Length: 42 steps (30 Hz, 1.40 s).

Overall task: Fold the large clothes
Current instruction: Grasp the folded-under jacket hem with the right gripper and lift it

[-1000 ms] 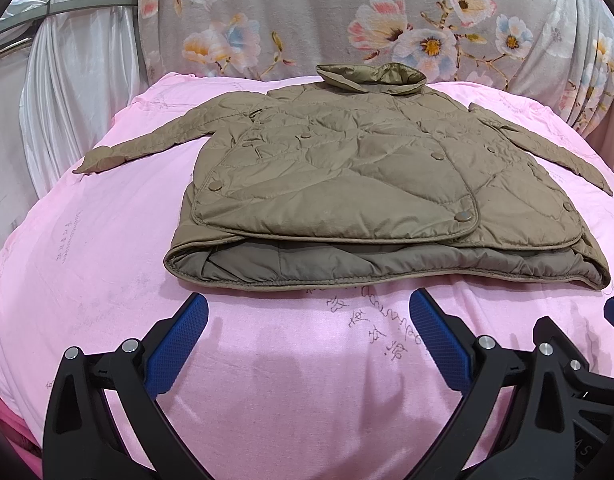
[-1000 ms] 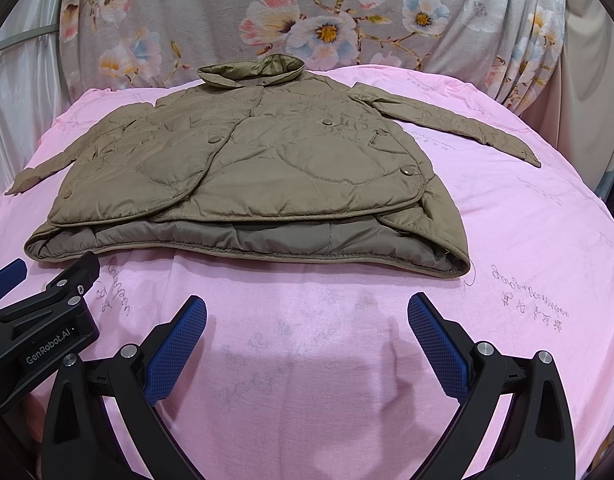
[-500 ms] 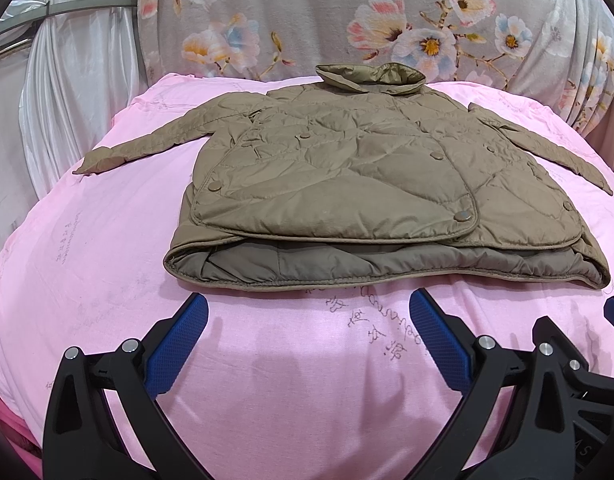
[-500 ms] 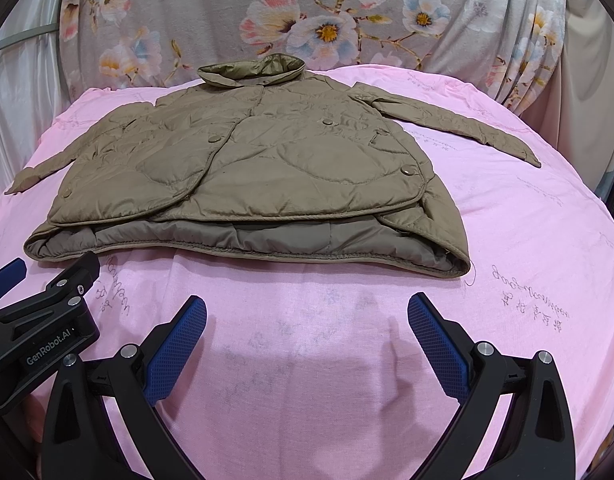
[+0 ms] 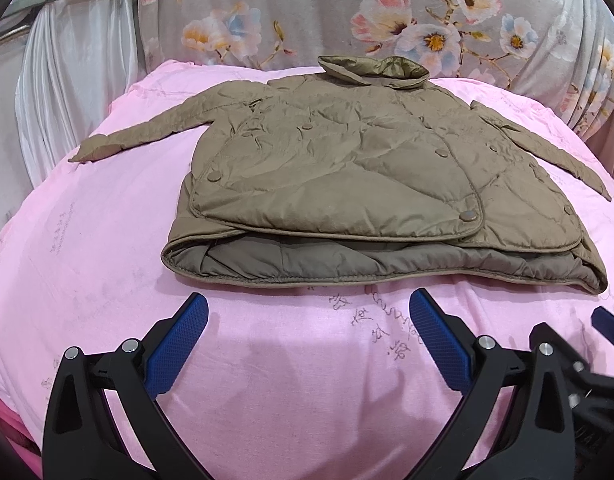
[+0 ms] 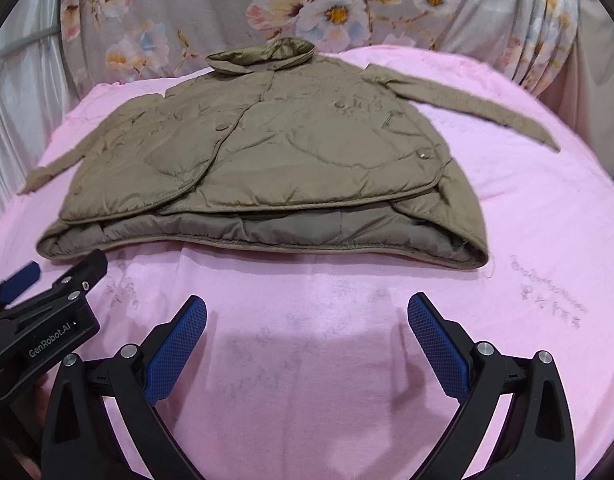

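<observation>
One jacket lies before two wide-spread grippers.

- Jacket: olive-brown, quilted
- Sheet: pink, faint printed script
- Backdrop cloth: grey with pink, white and blue flowers
- Gripper pads: blue, on black arms

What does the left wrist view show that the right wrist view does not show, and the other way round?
Only the left wrist view shows the white curtain at the far left and the whole left sleeve down to its cuff. Only the right wrist view shows the whole right sleeve stretched over the sheet, and the "GenRobot.AI" label on the left gripper. Both show the olive quilted jacket lying flat on the pink sheet, collar toward the floral fabric, and both the left and the right gripper open, holding nothing.
</observation>
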{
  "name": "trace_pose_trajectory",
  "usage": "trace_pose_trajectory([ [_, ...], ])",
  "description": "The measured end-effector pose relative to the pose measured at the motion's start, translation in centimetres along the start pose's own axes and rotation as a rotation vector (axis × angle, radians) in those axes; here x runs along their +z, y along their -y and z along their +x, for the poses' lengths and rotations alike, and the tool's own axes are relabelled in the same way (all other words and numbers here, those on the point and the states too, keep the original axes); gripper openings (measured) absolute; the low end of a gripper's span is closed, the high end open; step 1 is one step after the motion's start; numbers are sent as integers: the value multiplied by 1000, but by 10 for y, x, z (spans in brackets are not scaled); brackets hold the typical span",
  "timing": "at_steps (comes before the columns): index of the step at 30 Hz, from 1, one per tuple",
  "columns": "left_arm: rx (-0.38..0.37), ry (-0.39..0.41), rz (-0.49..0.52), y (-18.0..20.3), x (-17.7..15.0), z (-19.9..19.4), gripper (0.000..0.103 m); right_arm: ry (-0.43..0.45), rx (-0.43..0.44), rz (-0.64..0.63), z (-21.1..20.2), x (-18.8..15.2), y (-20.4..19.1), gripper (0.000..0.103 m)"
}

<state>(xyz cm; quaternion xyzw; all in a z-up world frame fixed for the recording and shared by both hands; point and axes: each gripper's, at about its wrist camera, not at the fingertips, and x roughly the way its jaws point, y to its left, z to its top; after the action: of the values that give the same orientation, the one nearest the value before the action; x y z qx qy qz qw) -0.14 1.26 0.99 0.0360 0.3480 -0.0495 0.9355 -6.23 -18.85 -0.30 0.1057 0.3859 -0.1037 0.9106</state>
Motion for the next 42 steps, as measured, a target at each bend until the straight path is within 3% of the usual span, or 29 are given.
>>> trace_pose_trajectory([
  [3,-10,12,-16,-9,12,-6,98,1,53,65,-2,21,34,98],
  [5,-3,41,-22,-15,28,-13,98,32,22,81,-4,42,56,98],
  [11,66,98,-27,-25,80,-7,98,148,-79,247,12,120,173,98],
  [16,104,85,-24,-24,114,25,98,92,-76,467,68,171,268,98],
  [21,110,108,-24,-22,132,46,98,64,-79,675,118,193,336,98],
  [28,94,63,-32,-21,140,87,98,82,-99,825,159,208,376,97],
  [29,98,61,-36,-23,138,92,98,101,-107,827,160,211,377,93],
  [31,110,60,-42,-27,135,97,98,107,-123,799,164,221,376,69],
  [33,117,52,-54,-31,132,104,98,91,-151,784,169,230,376,30],
  [34,115,48,-59,-33,132,106,98,92,-149,784,170,236,376,24],
  [35,115,43,-71,-36,131,109,98,108,-137,777,169,242,373,11],
  [37,114,42,-82,-38,129,111,98,157,-165,705,157,264,353,8],
  [39,118,37,-90,-39,126,115,98,241,-167,555,134,297,310,6],
  [42,122,25,-85,-38,122,120,98,332,-79,345,102,337,226,6],
])
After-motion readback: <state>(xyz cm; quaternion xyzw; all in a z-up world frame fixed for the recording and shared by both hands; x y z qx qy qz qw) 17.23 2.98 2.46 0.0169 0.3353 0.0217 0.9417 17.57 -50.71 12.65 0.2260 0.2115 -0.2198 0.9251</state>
